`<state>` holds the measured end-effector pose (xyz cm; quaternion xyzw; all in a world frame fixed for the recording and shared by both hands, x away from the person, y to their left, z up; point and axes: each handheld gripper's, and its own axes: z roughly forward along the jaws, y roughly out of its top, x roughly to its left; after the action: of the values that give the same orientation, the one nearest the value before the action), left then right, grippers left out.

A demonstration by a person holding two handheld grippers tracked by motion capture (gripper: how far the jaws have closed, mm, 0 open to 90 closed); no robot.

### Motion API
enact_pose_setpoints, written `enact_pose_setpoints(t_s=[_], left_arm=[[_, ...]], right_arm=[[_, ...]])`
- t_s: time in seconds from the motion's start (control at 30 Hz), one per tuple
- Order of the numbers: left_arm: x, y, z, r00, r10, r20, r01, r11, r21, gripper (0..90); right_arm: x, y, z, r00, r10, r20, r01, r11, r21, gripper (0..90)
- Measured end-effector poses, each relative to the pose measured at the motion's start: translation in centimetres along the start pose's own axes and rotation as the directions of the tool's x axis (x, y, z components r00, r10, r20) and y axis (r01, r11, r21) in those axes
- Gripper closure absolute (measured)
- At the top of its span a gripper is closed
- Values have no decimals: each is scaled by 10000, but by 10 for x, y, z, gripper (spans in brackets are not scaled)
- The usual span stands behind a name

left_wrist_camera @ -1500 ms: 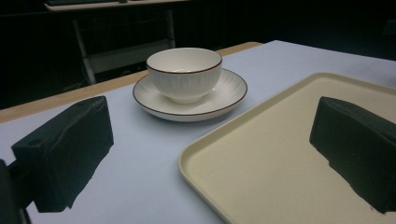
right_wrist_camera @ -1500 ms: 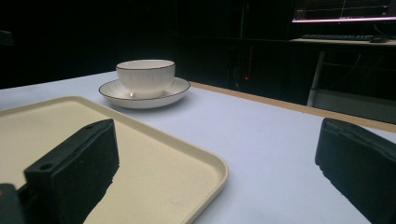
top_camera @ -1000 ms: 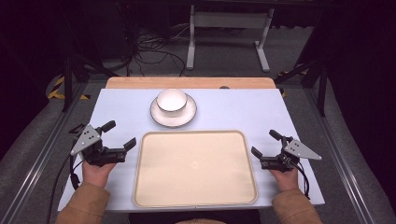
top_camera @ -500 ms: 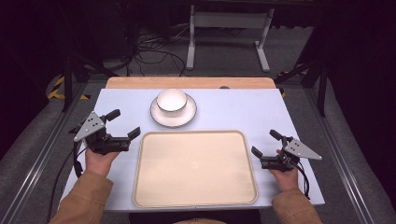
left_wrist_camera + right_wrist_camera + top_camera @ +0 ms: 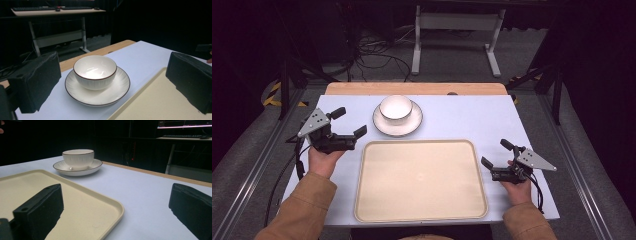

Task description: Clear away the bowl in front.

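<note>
A white bowl (image 5: 395, 108) with a dark rim stands on a white ribbed plate (image 5: 411, 126) at the back middle of the table. In front of them lies a cream tray (image 5: 422, 180) with nothing on it. My left gripper (image 5: 348, 123) hovers open just left of the plate, its jaws pointing toward the bowl (image 5: 95, 71) and plate (image 5: 117, 90). My right gripper (image 5: 495, 154) rests open at the tray's right edge, low over the table. From there the bowl (image 5: 78, 158) on its plate (image 5: 93, 166) stands far off beyond the tray (image 5: 100, 212).
A pale blue mat (image 5: 467, 115) covers the table, with a wooden strip (image 5: 362, 88) along the far edge. Behind the table stand a desk frame (image 5: 457, 22) and cables on the floor (image 5: 372, 55).
My left gripper has moved forward and right, toward the bowl and plate. The right gripper has stayed in place.
</note>
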<state>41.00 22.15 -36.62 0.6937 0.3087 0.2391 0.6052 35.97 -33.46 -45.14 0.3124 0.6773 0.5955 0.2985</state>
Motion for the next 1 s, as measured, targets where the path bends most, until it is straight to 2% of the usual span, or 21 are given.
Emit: enact_pose_setpoints(t_s=[0.1,0.3,0.43,0.77,0.83,0.9,1.0], left_arm=[[3,3,4,9999,-144,31,144,9999,14,6],[11,8,15,9999,-134,-49,135,9998,167,6],[14,10,23,9999,34,-97,-31,9996,282,4],[23,21,42,9998,-164,-136,167,9997,198,4],[24,21,45,9997,-157,-202,160,9998,130,4],[25,22,48,9996,-151,-240,157,9995,259,5],[27,23,53,9986,33,-526,-12,9992,394,2]], right_arm=[[0,0,0,10000,-1,-17,1,10000,4,0],[0,0,0,10000,10,-12,-10,10000,26,0],[0,0,0,10000,-22,-44,23,10000,40,0],[0,0,1,10000,6,-56,-5,10000,64,0],[0,0,1,10000,11,-70,-11,10000,61,0],[0,0,1,10000,15,-77,-15,10000,63,0],[1,0,1,9999,34,-95,-33,10000,61,0]])
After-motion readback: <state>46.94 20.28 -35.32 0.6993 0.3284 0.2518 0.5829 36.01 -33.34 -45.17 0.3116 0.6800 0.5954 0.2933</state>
